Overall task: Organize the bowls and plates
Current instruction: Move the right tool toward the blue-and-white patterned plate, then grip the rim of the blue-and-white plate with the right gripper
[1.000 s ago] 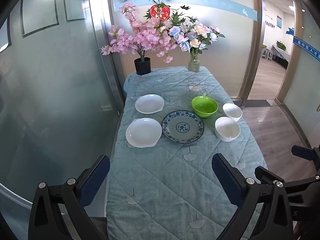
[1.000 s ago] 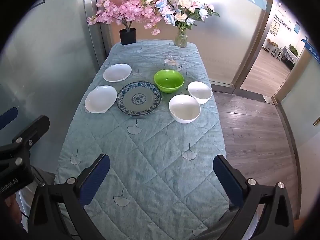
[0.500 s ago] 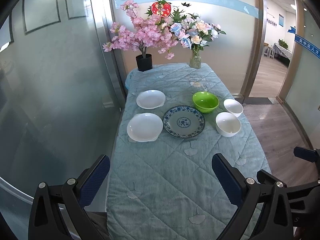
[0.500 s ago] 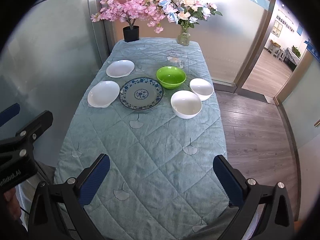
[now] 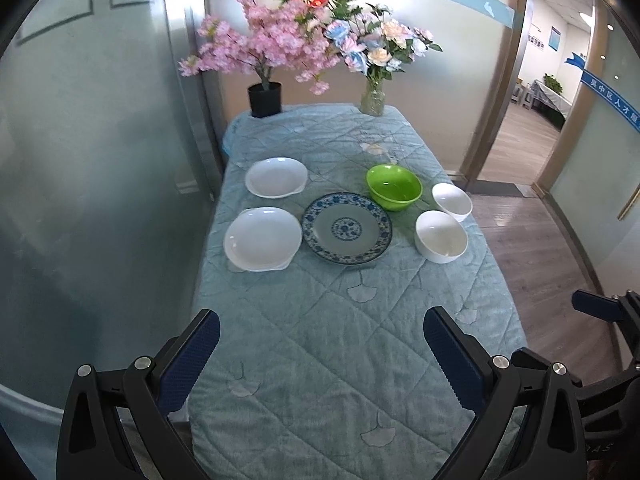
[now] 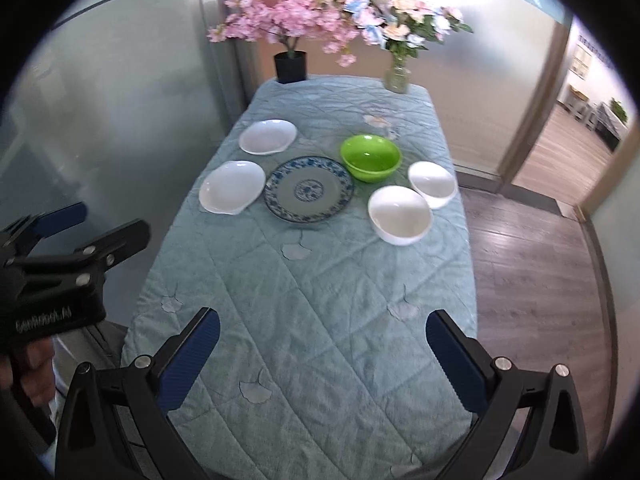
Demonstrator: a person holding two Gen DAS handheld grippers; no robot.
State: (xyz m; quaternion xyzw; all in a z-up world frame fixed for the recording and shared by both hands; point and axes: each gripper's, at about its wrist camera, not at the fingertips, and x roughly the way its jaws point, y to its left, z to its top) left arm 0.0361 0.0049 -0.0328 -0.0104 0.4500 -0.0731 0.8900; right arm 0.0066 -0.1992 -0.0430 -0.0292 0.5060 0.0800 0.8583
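A blue-patterned plate (image 5: 347, 228) lies mid-table, with two white plates to its left, a near one (image 5: 262, 238) and a far one (image 5: 276, 177). A green bowl (image 5: 394, 187) sits behind it to the right, beside a near white bowl (image 5: 441, 236) and a far white bowl (image 5: 452, 201). The same set shows in the right wrist view: patterned plate (image 6: 309, 189), green bowl (image 6: 370, 157), near white bowl (image 6: 400, 214). My left gripper (image 5: 320, 354) and right gripper (image 6: 322, 354) are both open and empty, held above the table's near end, well short of the dishes.
The table carries a teal quilted cloth (image 5: 328, 360). A black pot of pink blossoms (image 5: 265, 99) and a glass vase of flowers (image 5: 373, 99) stand at the far edge. Frosted glass walls close in the left side (image 5: 100, 160). Wooden floor (image 5: 540, 248) lies to the right.
Both grippers have moved forward toward the table; the dishes look larger and closer. The left gripper now shows higher at the left of the right wrist view. Nothing on the table moved.
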